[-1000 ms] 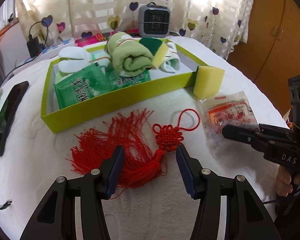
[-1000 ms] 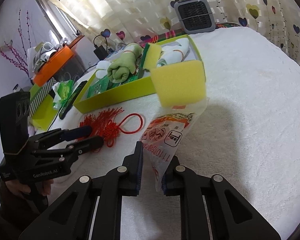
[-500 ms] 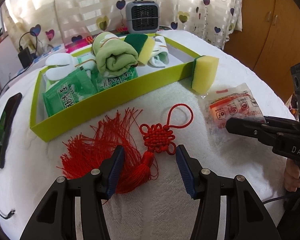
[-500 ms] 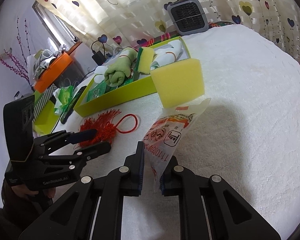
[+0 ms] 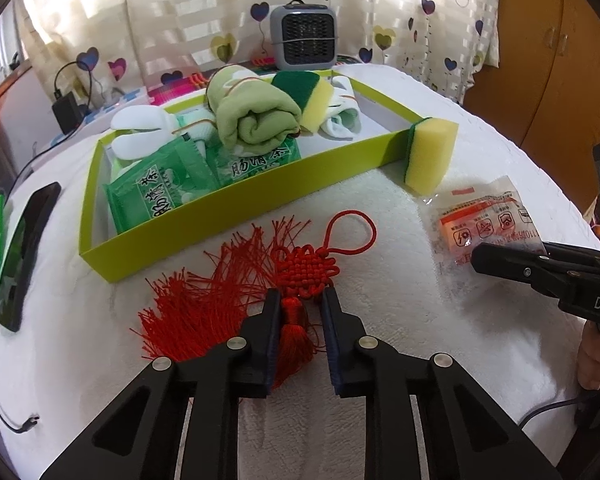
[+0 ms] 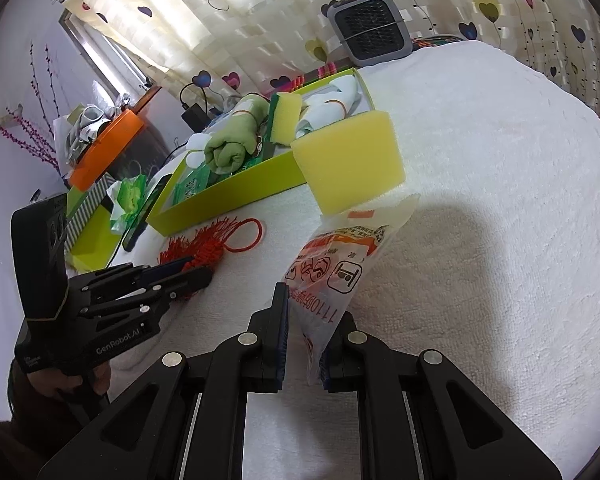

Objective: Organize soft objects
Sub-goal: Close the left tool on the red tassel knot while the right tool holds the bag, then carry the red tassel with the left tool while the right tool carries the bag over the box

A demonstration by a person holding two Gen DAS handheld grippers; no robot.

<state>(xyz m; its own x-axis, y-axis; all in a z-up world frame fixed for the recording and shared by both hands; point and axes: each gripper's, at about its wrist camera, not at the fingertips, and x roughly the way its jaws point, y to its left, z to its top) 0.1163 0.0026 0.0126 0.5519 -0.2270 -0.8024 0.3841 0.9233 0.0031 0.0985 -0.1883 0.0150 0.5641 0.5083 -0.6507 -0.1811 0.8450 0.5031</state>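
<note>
Left gripper (image 5: 300,300) closing on the bound neck of the red silk knot-and-tassel ornament (image 5: 296,268); neck sits between the jaws, left pad against it, right pad not clearly touching. Grip placed at the wrapped neck, probably because that is the one firm section: woven knot above, loose fringe (image 5: 204,300) fanned out on the white terry-cloth table cover (image 5: 380,420) to the left, cord loop (image 5: 352,232) lying toward the tray.

Right gripper (image 6: 304,316) pinching the lower edge of the clear crinkly plastic packet with orange print (image 6: 336,264). Packet standing up from the jaws, film stiff enough to hold its shape; top edge reaching the loose yellow foam sponge block (image 6: 348,160), contact not certain.

Lime-green shallow cardboard tray (image 5: 228,216) just behind the tassel. Already inside: rolled pale-green towel (image 5: 256,120), green sachets with printed characters (image 5: 156,192), white socks (image 5: 140,128), a second sponge with dark green scouring face (image 5: 304,92). Loose sponge leaning at the tray's outer right corner, scouring face toward the wall.

Judgement: both remaining items gripped for transfer into the tray; fringe likely to trail and snag on the tray wall unless lifted well clear.
</note>
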